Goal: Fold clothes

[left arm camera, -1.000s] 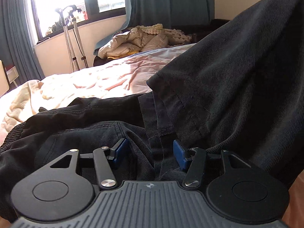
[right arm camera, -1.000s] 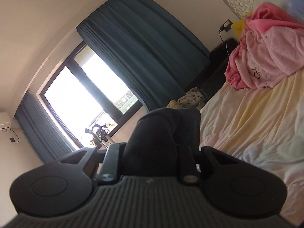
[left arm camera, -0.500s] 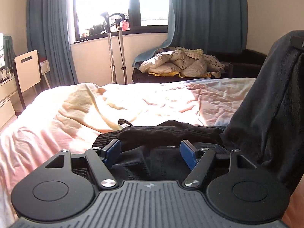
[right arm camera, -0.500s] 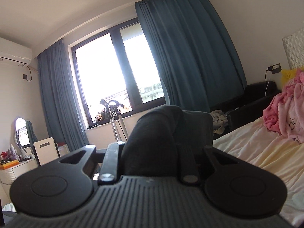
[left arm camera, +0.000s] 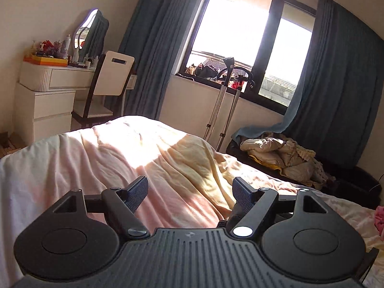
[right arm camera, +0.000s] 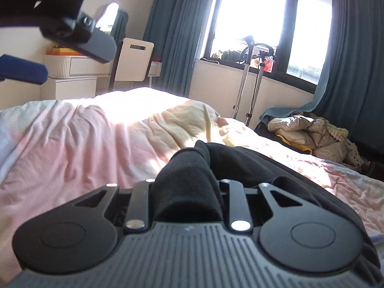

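Bedroom scene, two wrist views, sunlit.

Left gripper (left arm camera: pixel 190 192): jaws spread wide and opening, nothing between them; only the bed sheet (left arm camera: pixel 100 168) shows through the gap. Seen also from the right wrist view at 10 o'clock, hanging above the bed, one grey finger and one blue pad in frame, blurred.

Right gripper (right arm camera: pixel 187 192): jaws set narrow and opening slightly, a thick fold of dark garment (right arm camera: pixel 189 182) bunched between them and filling the gap. Its fingertips are hidden by the cloth, so whether the pads still press on it cannot be told for certain; the fold stands up between the fingers as if pinched.

Dark garment, location: lies on the bed at 6 o'clock of the right wrist view, spreading from the jaws toward 4 o'clock over the sheet. In the left wrist view only a small dark piece shows just beside the finger at 5 o'clock.

Bed sheet: pale pink and cream, wrinkled, bright patch of sun at centre.

Window (left arm camera: pixel 242 36): at 12 to 1 o'clock, dark frame, overexposed.

Curtains (left arm camera: pixel 148 48): blue-grey, on both sides of the window.

Dressing table (left arm camera: pixel 48 88): white, at 9 o'clock, with mirror and small bottles on top.

Chair (left arm camera: pixel 112 76): white back, beside the dressing table.

Metal stand (left arm camera: pixel 223 105): below the window sill.

Beige quilt (left arm camera: pixel 283 153): heaped at 3 o'clock on a dark low seat.
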Demonstrator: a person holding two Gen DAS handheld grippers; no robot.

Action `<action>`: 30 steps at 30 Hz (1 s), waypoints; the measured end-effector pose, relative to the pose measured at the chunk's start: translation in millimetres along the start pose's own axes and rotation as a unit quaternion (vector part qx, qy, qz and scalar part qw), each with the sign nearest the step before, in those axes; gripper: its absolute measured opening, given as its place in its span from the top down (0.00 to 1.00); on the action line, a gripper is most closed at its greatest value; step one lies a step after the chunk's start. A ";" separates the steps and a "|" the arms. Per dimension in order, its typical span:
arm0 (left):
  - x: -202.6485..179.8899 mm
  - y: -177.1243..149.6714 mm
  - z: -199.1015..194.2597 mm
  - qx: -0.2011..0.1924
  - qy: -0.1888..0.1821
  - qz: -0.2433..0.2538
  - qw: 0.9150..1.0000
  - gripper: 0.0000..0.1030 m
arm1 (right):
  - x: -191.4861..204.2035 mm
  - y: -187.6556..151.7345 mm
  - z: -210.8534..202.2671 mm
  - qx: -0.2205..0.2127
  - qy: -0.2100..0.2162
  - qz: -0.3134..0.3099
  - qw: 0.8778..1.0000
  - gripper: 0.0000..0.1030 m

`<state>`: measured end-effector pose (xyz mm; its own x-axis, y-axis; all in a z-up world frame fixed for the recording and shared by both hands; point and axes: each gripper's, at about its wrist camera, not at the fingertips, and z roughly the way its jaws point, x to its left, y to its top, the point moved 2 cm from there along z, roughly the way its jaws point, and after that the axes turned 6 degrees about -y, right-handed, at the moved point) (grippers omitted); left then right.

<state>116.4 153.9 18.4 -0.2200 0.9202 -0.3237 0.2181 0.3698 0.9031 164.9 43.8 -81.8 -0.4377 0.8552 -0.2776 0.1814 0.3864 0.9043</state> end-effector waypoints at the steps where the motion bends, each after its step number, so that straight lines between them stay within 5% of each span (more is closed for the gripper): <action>1: 3.7 -1.0 3.1 0.007 -0.006 -0.007 1.000 0.22 | 8.2 -5.1 -0.1 -0.005 -0.009 -0.014 1.000 0.72; 8: 3.3 -6.5 11.0 0.039 -0.069 -0.032 0.996 0.22 | -25.3 11.7 -35.4 -0.003 0.060 -0.010 0.998 0.60; 12: -3.2 -8.9 7.8 0.048 -0.092 -0.037 0.994 0.22 | -54.2 9.8 -94.6 -0.023 0.118 0.015 0.993 0.37; 16: -4.7 -10.1 2.2 0.047 -0.136 -0.062 0.988 0.22 | -109.2 -2.4 -133.1 -0.046 0.086 0.088 0.991 0.30; 18: -9.5 -14.9 3.6 0.064 -0.154 -0.070 0.983 0.22 | -141.6 -16.7 -134.6 -0.023 0.036 0.146 0.988 0.29; 22: -24.5 -22.2 -6.9 0.072 -0.195 -0.087 0.974 0.22 | -149.2 -46.2 -122.8 0.019 0.012 0.126 0.992 0.29; 24: -32.2 -22.3 -23.8 0.043 -0.215 -0.091 0.971 0.22 | -140.1 -55.5 -118.0 0.030 0.006 0.115 0.993 0.34; 26: -41.7 -21.7 -39.1 0.029 -0.253 -0.087 0.963 0.20 | -135.7 -56.4 -117.7 0.035 -0.009 0.112 0.993 0.80; 28: -52.3 -25.4 -43.9 0.050 -0.298 -0.088 0.949 0.18 | -134.9 -52.4 -128.9 0.027 -0.014 0.119 0.992 0.85; 30: -62.5 -36.7 -37.9 0.101 -0.354 -0.108 0.924 0.18 | -131.9 -48.1 -144.9 0.012 -0.025 0.099 0.995 0.87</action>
<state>86.2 78.0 16.1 0.3818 0.6497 -0.6573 0.4303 0.5045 0.7485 86.2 -137.6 -41.7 -0.3474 0.9312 -0.1100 0.2805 0.2151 0.9354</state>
